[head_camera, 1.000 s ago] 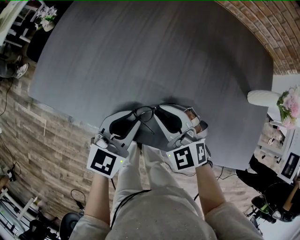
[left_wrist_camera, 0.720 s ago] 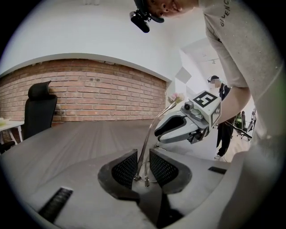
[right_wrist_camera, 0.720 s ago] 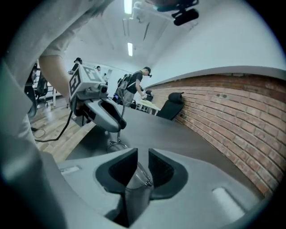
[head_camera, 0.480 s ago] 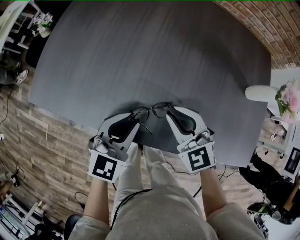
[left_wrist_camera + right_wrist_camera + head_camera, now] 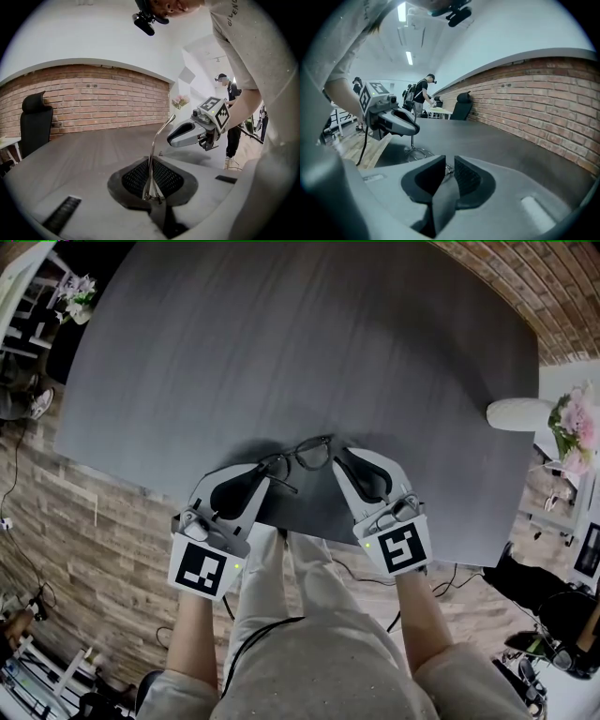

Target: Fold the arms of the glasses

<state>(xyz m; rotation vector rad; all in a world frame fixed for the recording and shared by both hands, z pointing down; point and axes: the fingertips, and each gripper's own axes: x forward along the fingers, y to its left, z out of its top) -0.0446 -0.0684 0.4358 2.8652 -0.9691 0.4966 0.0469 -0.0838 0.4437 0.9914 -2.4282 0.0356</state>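
Observation:
Thin dark-rimmed glasses (image 5: 298, 456) hang just above the grey table (image 5: 281, 334), close to its near edge, between my two grippers. My left gripper (image 5: 261, 470) is shut on their left end. In the left gripper view a metal arm (image 5: 157, 145) rises from between the pads (image 5: 136, 180). My right gripper (image 5: 339, 456) is at the glasses' right end. Its jaws are closing, a narrow gap still shows, and a small metal bit of the glasses (image 5: 449, 168) sits at the tips. A second arm (image 5: 281, 486) trails toward me under the left lens.
A white rounded vase (image 5: 514, 413) with pink flowers (image 5: 577, 437) stands at the table's right edge. The near table edge (image 5: 309, 532) runs just under the grippers, with wood floor below. A black chair (image 5: 35, 122) stands by the brick wall. People stand far off (image 5: 423, 96).
The right gripper rolled from lying on its side to upright and shifted right. The glasses spread out between the grippers, so both lenses now show. The left gripper barely moved.

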